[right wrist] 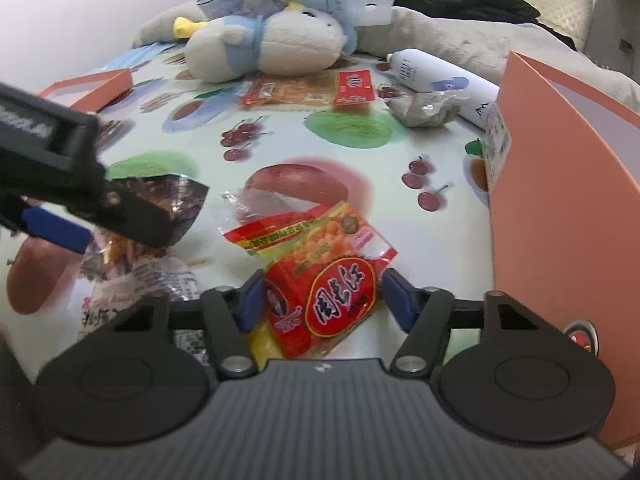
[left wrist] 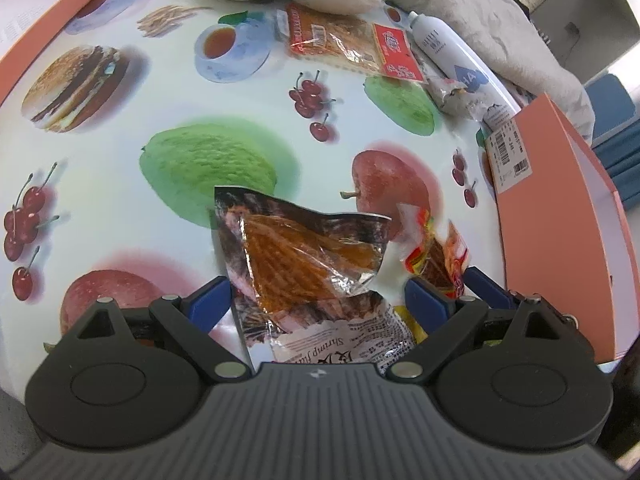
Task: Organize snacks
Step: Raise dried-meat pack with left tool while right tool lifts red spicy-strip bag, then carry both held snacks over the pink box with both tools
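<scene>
Foil crinkles under your left gripper (left wrist: 316,300): the shrimp pack (left wrist: 304,256) lies flat on the printed cloth (left wrist: 160,92), its lower end between the blue pads, which stand wide on either side and do not press it. Nothing is gripped there yet. Keep that hand steady and low so the pack does not skate when you close.

To its right, the red pack (right wrist: 320,276) lies just beside the shrimp pack, its near end between the pads of your right gripper (right wrist: 324,300). Those jaws stand partly closed around it, the left pad at its edge, the right one with a small gap; no firm pinch shows yet. Close across the flat of the bag, not the loose clear corner, which would likely slip out. Squeeze gently, since the contents probably crush.

Further right stands the orange box (right wrist: 560,208), open side toward you and near the red pack; it looks like the place for the snacks. Lift clear of its wall before moving across. At the far edge, the biscuit pack (right wrist: 308,92) waits beside a white bottle (right wrist: 436,76).
</scene>
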Demonstrator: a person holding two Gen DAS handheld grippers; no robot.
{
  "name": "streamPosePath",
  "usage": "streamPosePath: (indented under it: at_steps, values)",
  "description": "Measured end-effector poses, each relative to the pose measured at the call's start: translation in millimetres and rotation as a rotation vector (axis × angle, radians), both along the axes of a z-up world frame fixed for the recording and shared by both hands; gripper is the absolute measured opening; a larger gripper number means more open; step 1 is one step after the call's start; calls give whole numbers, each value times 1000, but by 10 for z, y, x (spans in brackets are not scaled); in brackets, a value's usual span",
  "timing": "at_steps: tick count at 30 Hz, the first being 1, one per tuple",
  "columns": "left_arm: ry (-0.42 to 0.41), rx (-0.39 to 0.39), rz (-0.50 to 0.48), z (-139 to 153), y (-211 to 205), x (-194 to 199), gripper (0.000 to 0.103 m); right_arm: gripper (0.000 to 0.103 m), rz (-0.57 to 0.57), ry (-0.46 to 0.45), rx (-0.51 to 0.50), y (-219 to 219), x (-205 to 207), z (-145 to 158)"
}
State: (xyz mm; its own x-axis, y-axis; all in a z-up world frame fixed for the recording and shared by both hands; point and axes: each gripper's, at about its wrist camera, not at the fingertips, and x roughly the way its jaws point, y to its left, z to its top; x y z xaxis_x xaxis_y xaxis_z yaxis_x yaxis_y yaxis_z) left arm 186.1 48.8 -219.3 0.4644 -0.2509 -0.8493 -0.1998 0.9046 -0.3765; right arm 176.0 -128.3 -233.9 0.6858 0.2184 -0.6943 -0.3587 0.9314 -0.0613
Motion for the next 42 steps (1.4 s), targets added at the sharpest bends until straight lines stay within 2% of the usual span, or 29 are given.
streamPosePath:
  at_steps: [1, 2, 4, 6, 10, 15, 19, 23, 25, 30, 37, 42]
  values:
    - [0, 5, -6, 3, -30, 13, 96, 56, 4, -6, -10, 20, -15, 3]
    - [-1, 6, -11, 2, -48, 23, 96, 43, 19, -12, -14, 40, -30, 10]
    - [0, 26, -21, -3, -105, 37, 96, 28, 40, -29, -49, 117, -71, 34]
    - [0, 49, -29, -3, -147, 43, 96, 24, 39, -43, -87, 165, -108, 44]
    - [-3, 58, -34, -11, -190, 44, 96, 18, 16, -48, -69, 93, -136, 93]
    - [-5, 77, -19, -21, -240, 88, 96, 16, -42, -32, -8, -59, -116, 208]
    - [-17, 120, -9, -35, -320, 130, 94, 15, -68, -16, 36, -143, -114, 274]
    - [-17, 174, -24, -15, -395, 144, 84, 14, -82, 1, 84, -209, -138, 357]
    - [-25, 173, -40, 16, -411, 138, 72, 14, -82, -1, 90, -218, -163, 394]
    - [-21, 194, -72, 76, -444, 115, 61, 14, -103, 22, 132, -301, -164, 474]
    - [-20, 173, -67, 195, -376, 17, 56, 13, -121, 37, 181, -392, -204, 582]
    - [-37, 162, -57, 387, -305, -36, 56, 13, -119, 30, 211, -430, -232, 712]
